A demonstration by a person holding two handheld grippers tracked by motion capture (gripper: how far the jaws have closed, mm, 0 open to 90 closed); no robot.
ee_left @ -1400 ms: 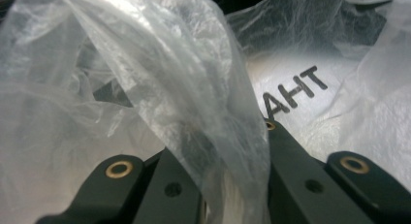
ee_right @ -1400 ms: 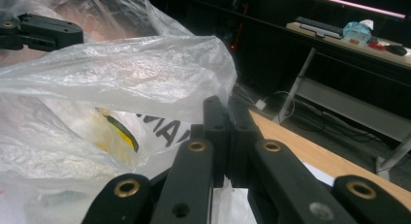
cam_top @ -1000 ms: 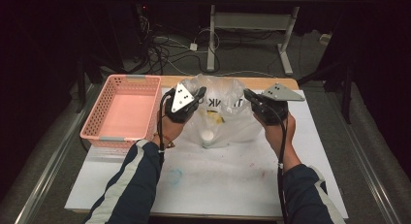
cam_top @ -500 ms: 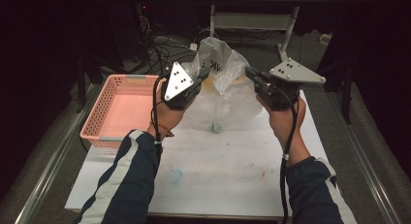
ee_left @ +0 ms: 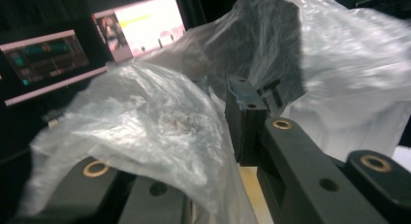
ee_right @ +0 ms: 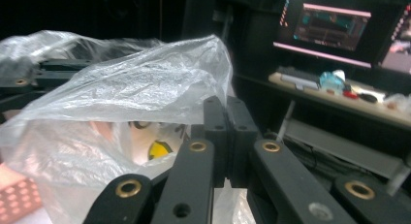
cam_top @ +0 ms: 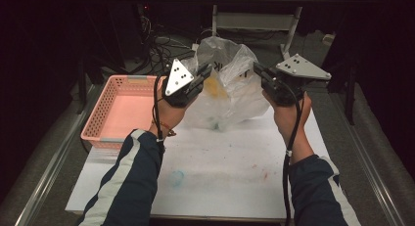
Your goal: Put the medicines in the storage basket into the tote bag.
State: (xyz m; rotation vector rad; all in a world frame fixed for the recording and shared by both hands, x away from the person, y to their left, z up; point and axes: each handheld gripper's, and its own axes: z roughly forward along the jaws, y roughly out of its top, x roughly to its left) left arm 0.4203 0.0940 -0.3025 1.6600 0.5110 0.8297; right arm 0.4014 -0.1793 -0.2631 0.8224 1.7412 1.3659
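Two claws are holding a clear plastic bag (cam_top: 230, 84) up above the far half of the desk (cam_top: 220, 172), one at each side of its mouth, so the bag is hanging mouth-up with its long axis running roughly top to bottom and its lower end sagging toward the white surface. The left claw (cam_top: 203, 72) is pinching the bag's left edge; in the left gripper view the film (ee_left: 145, 132) is draping over its jaws, which are pressing together on it. The right claw (cam_top: 259, 72) is clamping the right edge, its jaws (ee_right: 225, 132) sitting closed on the plastic. Both forearms are rising from the bottom, hands tilted inward and raised. Something yellow (cam_top: 215, 86) is showing through the bag. A pink basket (cam_top: 122, 108) is sitting at the left. Compared with half a second earlier, the bag is hanging slightly lower and spreading wider between the hands.
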